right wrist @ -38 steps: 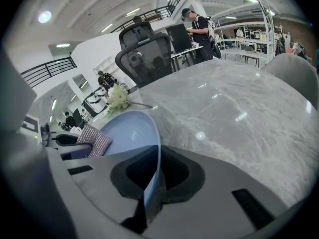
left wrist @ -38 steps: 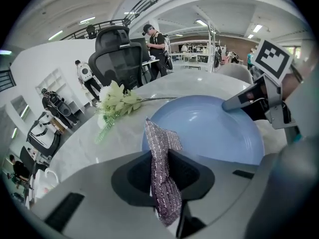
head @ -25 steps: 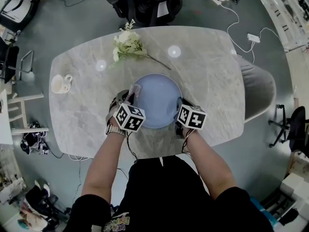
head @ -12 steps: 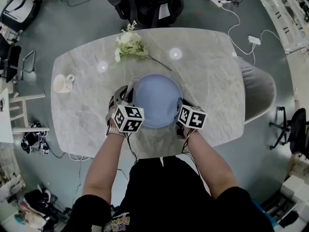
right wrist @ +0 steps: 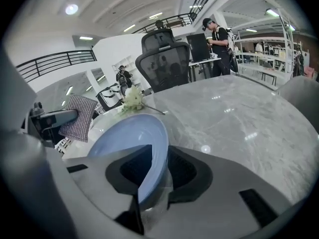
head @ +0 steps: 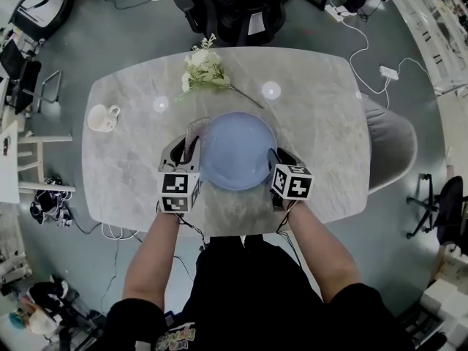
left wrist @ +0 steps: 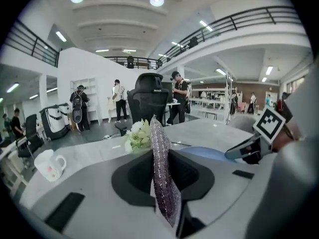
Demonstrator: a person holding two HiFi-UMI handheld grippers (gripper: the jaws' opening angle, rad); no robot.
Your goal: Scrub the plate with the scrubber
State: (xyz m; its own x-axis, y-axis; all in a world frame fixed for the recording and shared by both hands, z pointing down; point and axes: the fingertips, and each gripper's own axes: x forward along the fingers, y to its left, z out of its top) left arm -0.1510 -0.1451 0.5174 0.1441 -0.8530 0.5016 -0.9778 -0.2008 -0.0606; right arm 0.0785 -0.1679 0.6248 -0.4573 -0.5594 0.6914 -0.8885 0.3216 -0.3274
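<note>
The worktop (head: 322,145) is a rounded slab of grey veined marble, polished enough to mirror the ceiling lights. On its near half sits the plate (head: 235,151), round, pale blue and glossy with a raised rim. The scrubber (left wrist: 162,178) is a flat, thin pad of glittery purple-silver weave.

Since a second ago the left gripper (head: 189,151) has lifted and rolled, and the scrubber has moved from over the plate's left edge to just outside that rim. The right gripper (head: 274,163) has just been opening its jaws; they stand apart with the plate's right rim between them.

The left jaws are clamped on the scrubber, which stands upright. Both forearms reach forward, grippers angled downward.
</note>
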